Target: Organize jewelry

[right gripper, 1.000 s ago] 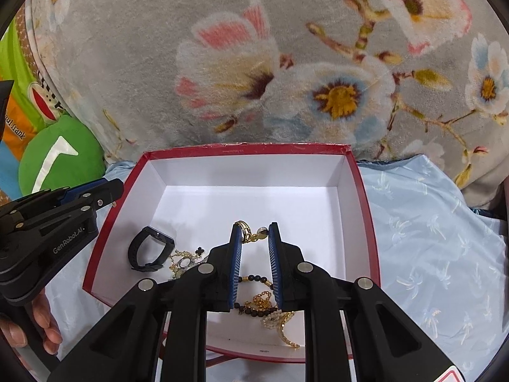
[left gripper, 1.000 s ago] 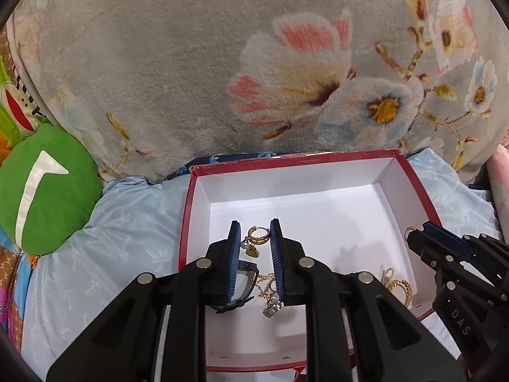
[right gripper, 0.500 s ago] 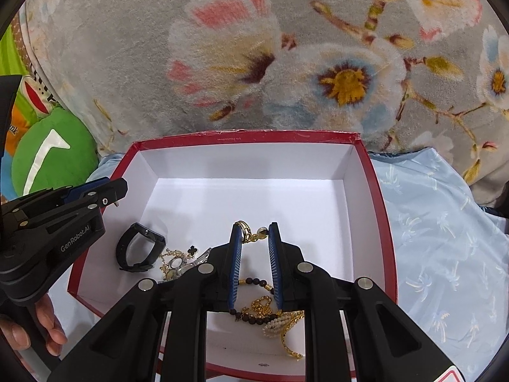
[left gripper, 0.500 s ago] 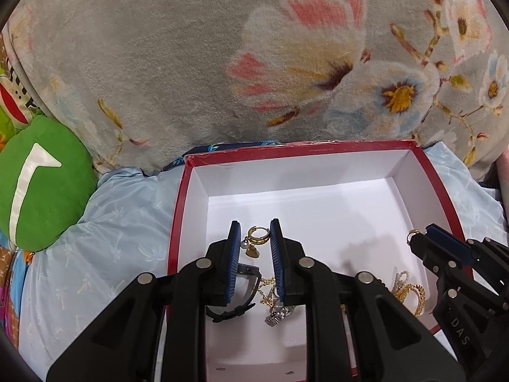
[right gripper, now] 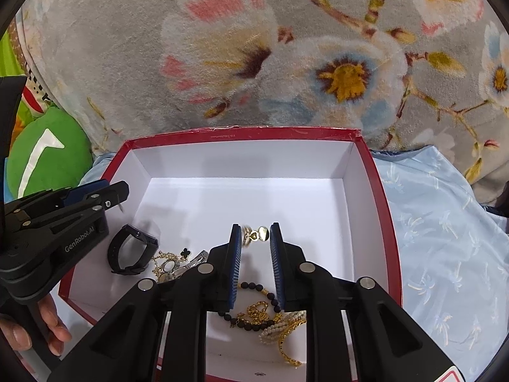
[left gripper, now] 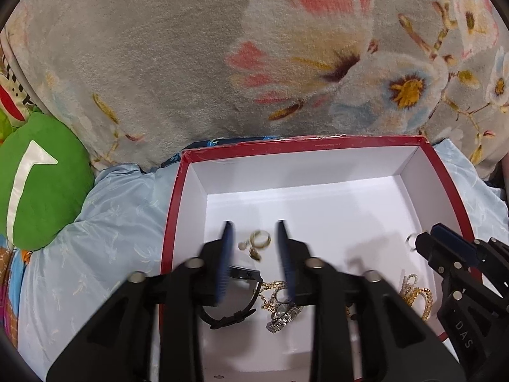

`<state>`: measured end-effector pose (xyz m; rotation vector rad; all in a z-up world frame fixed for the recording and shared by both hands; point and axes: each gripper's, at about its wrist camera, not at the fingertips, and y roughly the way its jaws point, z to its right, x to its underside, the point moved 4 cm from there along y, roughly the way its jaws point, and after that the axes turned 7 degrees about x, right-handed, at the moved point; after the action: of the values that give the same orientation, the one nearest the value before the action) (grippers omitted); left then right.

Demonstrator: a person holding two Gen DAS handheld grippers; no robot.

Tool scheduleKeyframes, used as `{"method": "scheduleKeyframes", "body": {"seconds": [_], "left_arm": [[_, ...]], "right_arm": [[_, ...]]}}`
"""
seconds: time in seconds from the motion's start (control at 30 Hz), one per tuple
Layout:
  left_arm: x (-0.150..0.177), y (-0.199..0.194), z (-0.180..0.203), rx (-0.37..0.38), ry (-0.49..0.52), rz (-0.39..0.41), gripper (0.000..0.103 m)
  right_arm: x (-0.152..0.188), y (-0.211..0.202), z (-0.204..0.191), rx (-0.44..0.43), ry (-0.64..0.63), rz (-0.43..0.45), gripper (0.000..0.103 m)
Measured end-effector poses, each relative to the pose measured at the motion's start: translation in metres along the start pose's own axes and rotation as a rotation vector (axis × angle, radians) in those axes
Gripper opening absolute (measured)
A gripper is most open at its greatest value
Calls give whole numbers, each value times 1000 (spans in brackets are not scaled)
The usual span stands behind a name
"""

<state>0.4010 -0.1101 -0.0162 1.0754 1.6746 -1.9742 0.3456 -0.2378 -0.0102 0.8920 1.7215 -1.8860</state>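
Note:
A red box with a white inside (left gripper: 318, 142) (right gripper: 241, 132) lies on a pale blue sheet. My left gripper (left gripper: 254, 232) is over its left part, jaws opening, pads blurred. A gold hoop earring (left gripper: 260, 242) sits between them, touched by neither pad. Below lie a black band (left gripper: 233, 313), a gold chain (left gripper: 272, 289) and a silver watch (left gripper: 281, 316). My right gripper (right gripper: 255, 232) (left gripper: 445, 250) is also opening, and a gold heart earring (right gripper: 256, 235) sits loose between its tips. Black beads (right gripper: 251, 320), a pearl bracelet (right gripper: 276, 329) and a gold bangle (right gripper: 286, 348) lie under it.
A grey floral blanket (left gripper: 254, 47) rises behind the box. A green cushion (left gripper: 38, 175) lies to the left. The box's far half shows bare white floor (right gripper: 254, 197). A person's hand (right gripper: 28, 334) holds the left gripper (right gripper: 79, 210). The black band (right gripper: 132, 250) lies near it.
Both grippers have sunk a little toward the box floor. Both pairs of jaws have spread, the left much wider, and now stand off the earrings that were between their tips.

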Motion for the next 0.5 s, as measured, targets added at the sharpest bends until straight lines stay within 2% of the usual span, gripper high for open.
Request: {"method": "scheduleKeyframes", "body": {"seconds": [0.03,0.07,0.17,0.5], "left_arm": [[0,-1,0,-13,-2,5,63],[-1,-3,-1,-24,-11,22,72],[-4,-8,-5,-24,-35,47,73],[-7,-41,-11,-20,-44,79,73]], "right_arm": [[0,0,0,7,1,5,27],[-1,-1,1,12,4,12,32],[-3,-3,4,17,12,26,38],[-7,-35,10,1,34,70,39]]}}
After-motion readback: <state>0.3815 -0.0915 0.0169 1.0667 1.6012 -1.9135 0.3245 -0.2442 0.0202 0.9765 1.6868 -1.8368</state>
